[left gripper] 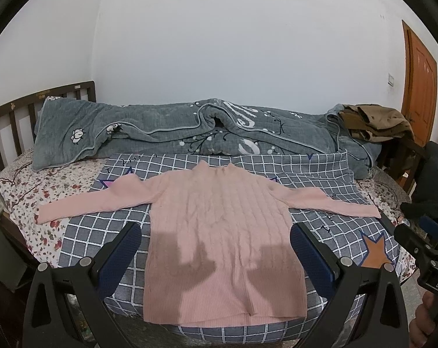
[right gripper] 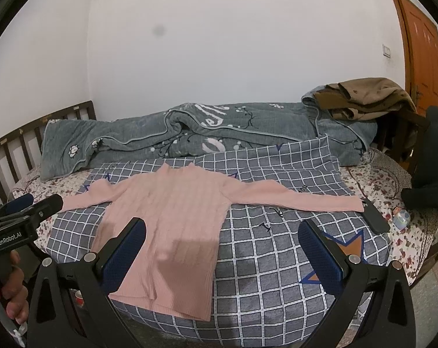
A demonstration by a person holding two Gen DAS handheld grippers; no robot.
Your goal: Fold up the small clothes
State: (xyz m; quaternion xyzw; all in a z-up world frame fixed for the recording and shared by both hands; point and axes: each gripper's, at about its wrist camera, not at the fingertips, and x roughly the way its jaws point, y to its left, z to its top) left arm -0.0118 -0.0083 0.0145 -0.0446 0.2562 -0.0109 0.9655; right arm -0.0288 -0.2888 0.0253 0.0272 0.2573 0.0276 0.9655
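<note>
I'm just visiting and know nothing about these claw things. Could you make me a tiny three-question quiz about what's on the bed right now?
1. True or false: the pink sweater lies flat with both sleeves spread out.
2. What does the sweater rest on? A) bare floor B) the checked cloth C) the brown clothes pile
3. Fill in: both the left claw and the right claw are ____, holding nothing.

Key: 1 true; 2 B; 3 open.
</note>
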